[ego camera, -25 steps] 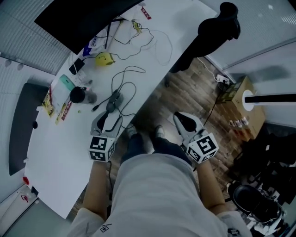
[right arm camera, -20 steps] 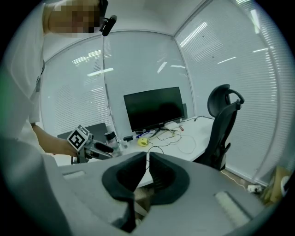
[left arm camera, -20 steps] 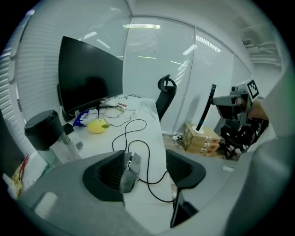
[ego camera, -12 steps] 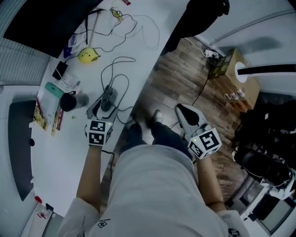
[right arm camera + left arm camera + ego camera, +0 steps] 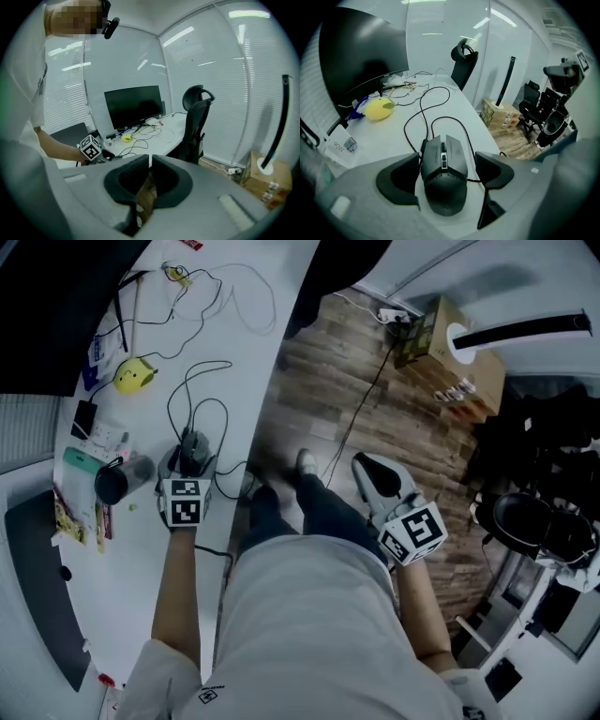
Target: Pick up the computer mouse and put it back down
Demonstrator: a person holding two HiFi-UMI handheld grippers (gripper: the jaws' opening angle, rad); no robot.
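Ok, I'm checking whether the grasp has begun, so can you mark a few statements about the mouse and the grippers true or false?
1. The computer mouse lies between the left gripper's fingers. True.
2. The left gripper is clamped on the mouse. False: its fingers have just been opening and stand clear of its sides.
3. The right gripper is shut, off the desk, over the wooden floor. True.
4. The mouse is wireless. False: a cable runs from its front.
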